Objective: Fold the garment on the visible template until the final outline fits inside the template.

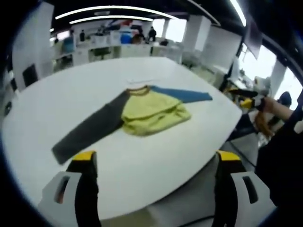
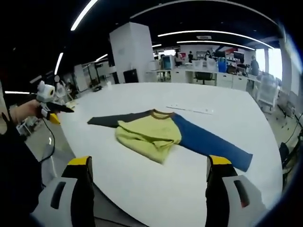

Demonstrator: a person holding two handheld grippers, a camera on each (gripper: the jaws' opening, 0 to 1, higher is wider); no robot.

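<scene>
A garment lies flat on the white table [image 1: 57, 104], with a bunched yellow body [image 1: 151, 113], a dark grey sleeve [image 1: 90, 130] and a blue sleeve [image 1: 182, 94] spread to either side. In the right gripper view the yellow body [image 2: 149, 135] sits mid-table, with the blue sleeve [image 2: 208, 142] running right and the grey sleeve [image 2: 111, 120] running left. My left gripper [image 1: 157, 158] is open over the table's near edge, short of the garment. My right gripper [image 2: 149, 163] is open too, holding nothing. A thin pale strip [image 2: 189, 109] lies just beyond the collar.
The right gripper [image 1: 251, 99], held in a hand, shows off the table's right side. The left gripper [image 2: 49, 101] shows at the far left, also hand-held. Desks, chairs and people [image 2: 208, 71] stand behind the table. The table edge [image 2: 71, 142] curves close by.
</scene>
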